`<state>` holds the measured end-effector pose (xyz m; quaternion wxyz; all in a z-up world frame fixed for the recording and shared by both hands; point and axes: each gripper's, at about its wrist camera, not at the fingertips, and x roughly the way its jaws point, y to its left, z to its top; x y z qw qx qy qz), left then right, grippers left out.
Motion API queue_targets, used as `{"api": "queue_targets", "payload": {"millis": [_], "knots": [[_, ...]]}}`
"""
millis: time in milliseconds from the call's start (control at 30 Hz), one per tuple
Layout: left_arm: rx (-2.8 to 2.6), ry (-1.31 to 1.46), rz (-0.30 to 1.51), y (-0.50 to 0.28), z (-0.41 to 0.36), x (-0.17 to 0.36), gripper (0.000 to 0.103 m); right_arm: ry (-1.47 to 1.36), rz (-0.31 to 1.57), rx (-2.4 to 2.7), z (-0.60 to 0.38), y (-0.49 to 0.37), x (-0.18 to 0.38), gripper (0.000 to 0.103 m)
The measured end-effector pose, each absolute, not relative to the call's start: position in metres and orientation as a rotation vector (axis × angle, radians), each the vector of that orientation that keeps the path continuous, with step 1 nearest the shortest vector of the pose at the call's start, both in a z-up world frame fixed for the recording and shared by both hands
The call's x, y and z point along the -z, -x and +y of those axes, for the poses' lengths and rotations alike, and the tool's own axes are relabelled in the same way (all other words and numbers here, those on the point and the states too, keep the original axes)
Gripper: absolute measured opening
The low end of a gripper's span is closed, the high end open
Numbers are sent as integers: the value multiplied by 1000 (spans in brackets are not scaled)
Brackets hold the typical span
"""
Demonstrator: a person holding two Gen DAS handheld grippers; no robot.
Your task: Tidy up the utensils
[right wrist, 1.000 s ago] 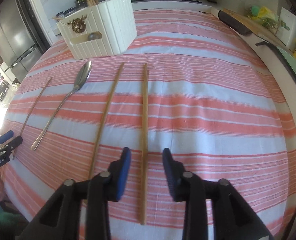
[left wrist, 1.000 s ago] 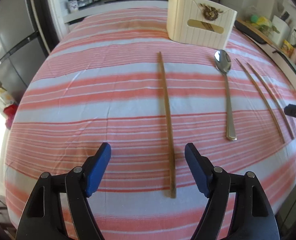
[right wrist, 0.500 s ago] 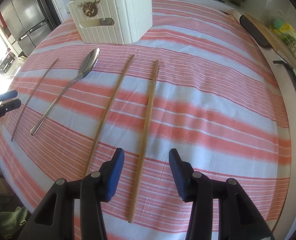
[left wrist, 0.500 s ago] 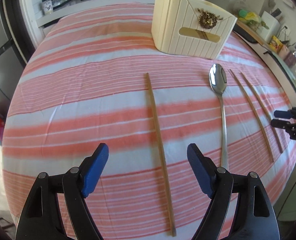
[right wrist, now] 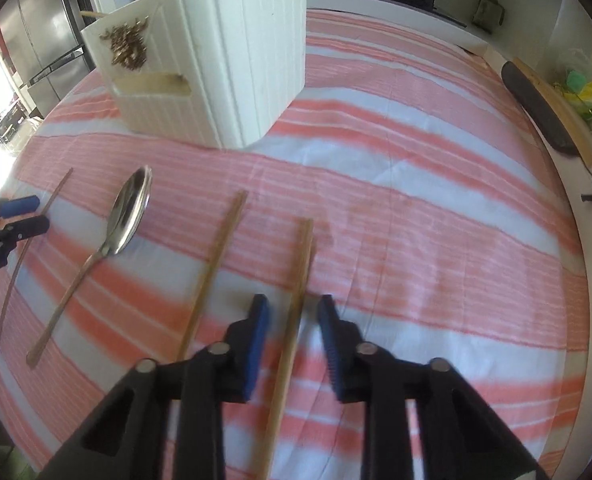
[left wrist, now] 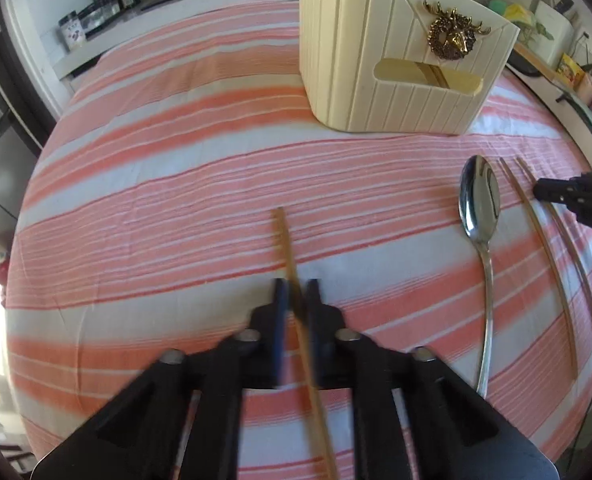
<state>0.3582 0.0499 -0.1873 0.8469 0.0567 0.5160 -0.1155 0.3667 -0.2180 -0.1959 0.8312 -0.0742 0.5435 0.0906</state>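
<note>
My left gripper [left wrist: 297,292] has closed on a wooden chopstick [left wrist: 284,236], its pads pressing both sides of the stick, which points toward the cream utensil holder [left wrist: 396,60]. In the right wrist view my right gripper [right wrist: 294,312] is closing around another chopstick [right wrist: 304,252]; its blue pads stand a little off the stick. A third chopstick [right wrist: 220,248] lies just left of it. A metal spoon [right wrist: 130,212] lies on the striped cloth between the two grippers. The holder [right wrist: 224,60] holds several chopsticks.
A stove with pans and jars [left wrist: 96,12] line the counter behind the table. A fridge [right wrist: 44,40] stands at the left. A dark board [right wrist: 536,108] lies along the right table edge. The left gripper [right wrist: 32,214] shows at the right wrist view's left edge.
Both grippers have moved forward along their chopsticks toward the holder. The left jaws went from wide open to shut on the chopstick. The right jaws have narrowed around theirs.
</note>
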Motion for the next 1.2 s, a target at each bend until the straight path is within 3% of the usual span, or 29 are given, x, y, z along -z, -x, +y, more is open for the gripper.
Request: {"api": "queue_targets", "payload": {"millis": [167, 433, 667, 933, 1200], "knots": [[225, -57, 976, -344, 59, 157, 4, 21, 1080, -206, -229, -369, 169, 6], [265, 34, 674, -264, 85, 65, 4, -11, 780, -294, -230, -278, 69, 6], [282, 109, 513, -212, 94, 29, 4, -4, 612, -314, -219, -213, 31, 6], [287, 137, 457, -193, 88, 12, 4, -20, 498, -313, -217, -185, 2, 6], [301, 118, 542, -201, 76, 36, 4, -17, 535, -313, -221, -184, 4, 6]]}}
